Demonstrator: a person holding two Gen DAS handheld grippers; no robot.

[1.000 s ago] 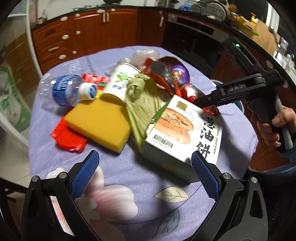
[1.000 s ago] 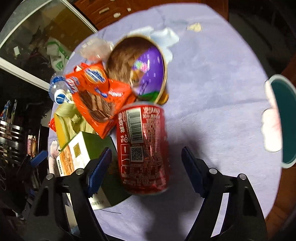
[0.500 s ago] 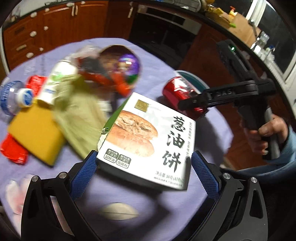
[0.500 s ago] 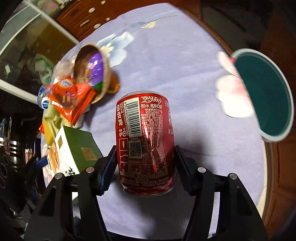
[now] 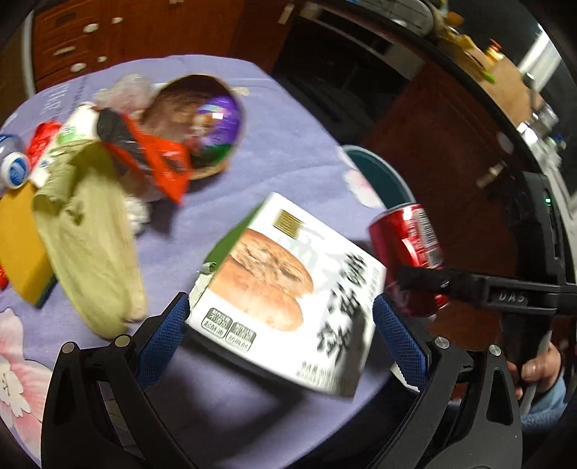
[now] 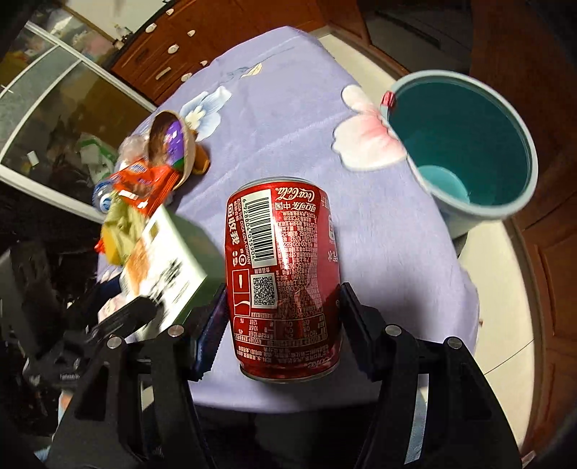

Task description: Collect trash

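My left gripper (image 5: 281, 321) is shut on a white and green pancake box (image 5: 288, 288) and holds it above the purple tablecloth (image 5: 288, 151). My right gripper (image 6: 283, 314) is shut on a red Coca-Cola can (image 6: 283, 274), lifted over the table's edge. The can (image 5: 407, 241) and box (image 6: 162, 267) each show in the other wrist view. A teal trash bin (image 6: 465, 151) stands on the floor beside the table, right of the can; its rim (image 5: 378, 169) shows past the table edge.
Other trash lies at the far left of the table: an orange wrapper (image 5: 155, 155), a round purple tub (image 5: 205, 122), a green bag (image 5: 90, 223), a yellow sponge (image 5: 18, 238), a white cup (image 5: 72, 133) and a bottle (image 5: 10, 166). Wooden cabinets (image 5: 108, 29) stand behind.
Both grippers have closed on their items and lifted them: the left took the box, the right took the can. Both moved right, toward the bin side of the table.
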